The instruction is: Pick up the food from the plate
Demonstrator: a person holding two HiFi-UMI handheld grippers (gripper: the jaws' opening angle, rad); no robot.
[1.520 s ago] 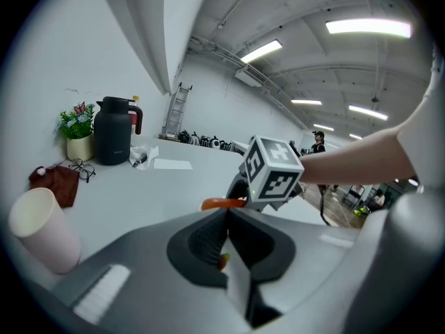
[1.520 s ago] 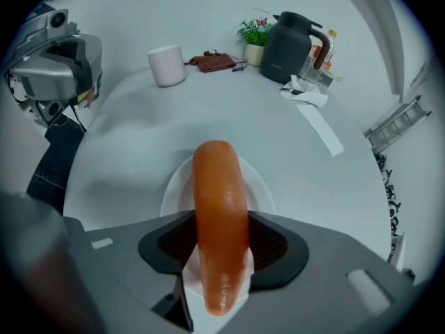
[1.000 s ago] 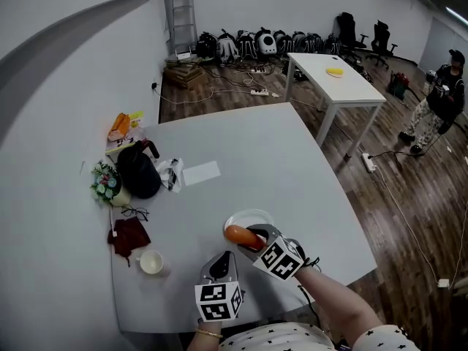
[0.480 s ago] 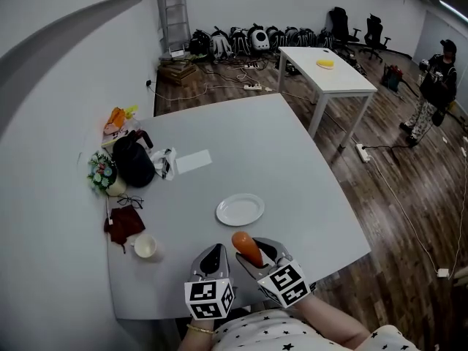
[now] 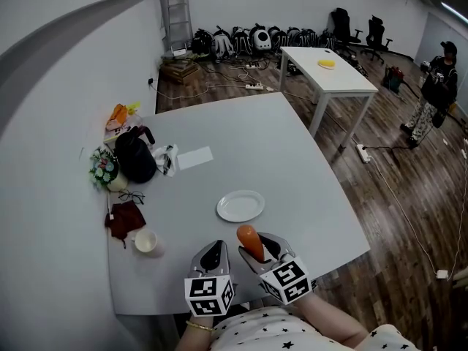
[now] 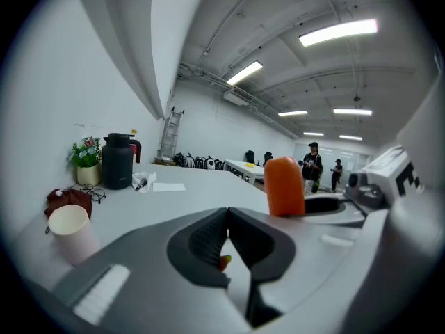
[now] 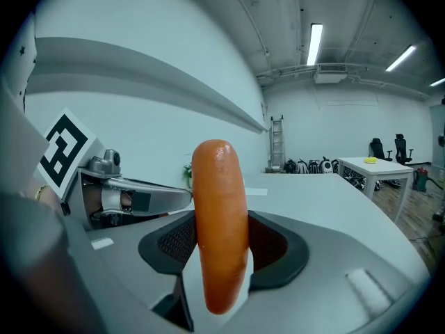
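Note:
An orange sausage [image 5: 250, 240] stands upright between the pads of my right gripper [image 5: 260, 247], which is shut on it above the grey table's near edge. In the right gripper view the sausage [image 7: 220, 221] fills the gap between the black pads. The white plate [image 5: 240, 205] lies bare on the table just beyond the grippers. My left gripper [image 5: 213, 252] hovers beside the right one, jaws together and holding nothing. In the left gripper view its pads [image 6: 208, 239] meet, and the sausage [image 6: 284, 186] rises to the right.
At the table's left stand a black kettle [image 5: 136, 163], a flower pot [image 5: 104, 172], glasses [image 5: 131, 197], a dark red cloth [image 5: 126, 220] and a white cup [image 5: 146, 240]. A paper sheet [image 5: 196, 158] lies mid-table. A second white table [image 5: 327, 68] and a person [image 5: 437, 86] are beyond.
My right gripper lifted the sausage off the plate and drew it back toward the near table edge. The plate now lies empty. The left gripper stayed close beside it.

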